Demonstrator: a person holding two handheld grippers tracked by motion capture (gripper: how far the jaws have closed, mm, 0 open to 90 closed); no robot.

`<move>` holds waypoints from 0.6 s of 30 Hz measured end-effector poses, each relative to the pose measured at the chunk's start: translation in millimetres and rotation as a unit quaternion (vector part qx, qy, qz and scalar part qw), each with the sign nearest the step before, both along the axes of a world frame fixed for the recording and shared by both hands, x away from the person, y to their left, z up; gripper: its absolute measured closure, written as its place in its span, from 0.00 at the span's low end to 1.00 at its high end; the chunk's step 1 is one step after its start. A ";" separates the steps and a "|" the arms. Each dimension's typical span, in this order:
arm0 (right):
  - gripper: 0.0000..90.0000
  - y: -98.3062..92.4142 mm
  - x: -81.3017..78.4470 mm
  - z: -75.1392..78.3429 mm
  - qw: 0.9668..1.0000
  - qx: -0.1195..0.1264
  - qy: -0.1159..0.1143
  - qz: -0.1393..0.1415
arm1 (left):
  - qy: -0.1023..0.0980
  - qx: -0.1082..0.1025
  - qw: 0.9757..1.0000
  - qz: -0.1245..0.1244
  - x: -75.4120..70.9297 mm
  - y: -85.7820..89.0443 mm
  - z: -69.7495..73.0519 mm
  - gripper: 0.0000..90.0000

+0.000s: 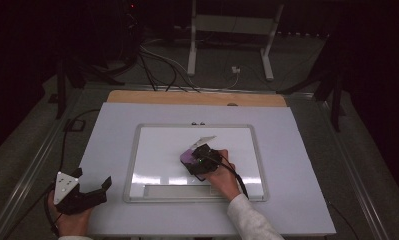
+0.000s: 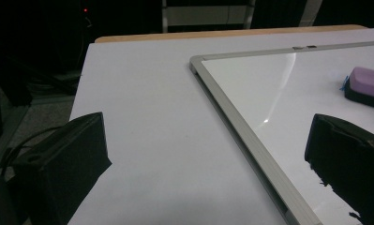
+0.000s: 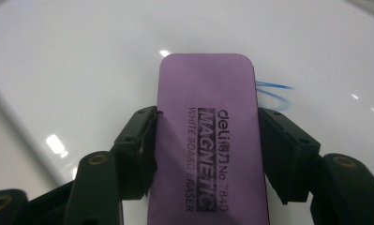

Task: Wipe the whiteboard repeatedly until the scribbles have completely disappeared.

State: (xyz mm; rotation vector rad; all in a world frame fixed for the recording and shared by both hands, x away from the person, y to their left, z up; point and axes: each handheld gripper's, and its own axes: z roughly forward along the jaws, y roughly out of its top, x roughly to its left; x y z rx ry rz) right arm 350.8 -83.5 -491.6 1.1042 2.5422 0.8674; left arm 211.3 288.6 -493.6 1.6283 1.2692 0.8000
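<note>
Eraser (image 3: 208,140), purple, sits gripped by its long sides between the jaws of my right gripper (image 1: 203,159), flat on the whiteboard (image 1: 152,150) near its middle. Blue pen strokes (image 3: 273,93) poke out just beside its right edge, so I judge the wiping is underway with at least that mark left; the rest of the board looks clean. My left gripper (image 1: 82,192) rests on the white worktop (image 1: 297,165) near the board's left frame, jaws wide apart and empty. Nothing blocks the eraser's path
</note>
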 end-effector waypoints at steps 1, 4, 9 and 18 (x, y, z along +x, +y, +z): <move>0.46 -3.4 2.6 0.0 1.000 -0.002 -0.003 -0.010 | 0.000 0.000 1.000 0.000 0.1 0.0 -0.1 0.01; 0.46 -19.2 12.8 0.2 0.999 -0.010 -0.008 -0.051 | 0.000 0.000 1.000 -0.001 0.1 -0.1 0.0 0.01; 0.46 -40.2 24.5 -0.6 0.996 0.000 -0.001 -0.094 | 0.000 0.000 1.000 0.000 0.3 -0.5 -0.2 0.01; 0.46 -7.8 10.5 -1.5 0.999 0.009 -0.002 -0.035 | 0.000 0.000 1.000 0.000 0.3 -0.6 -0.2 0.01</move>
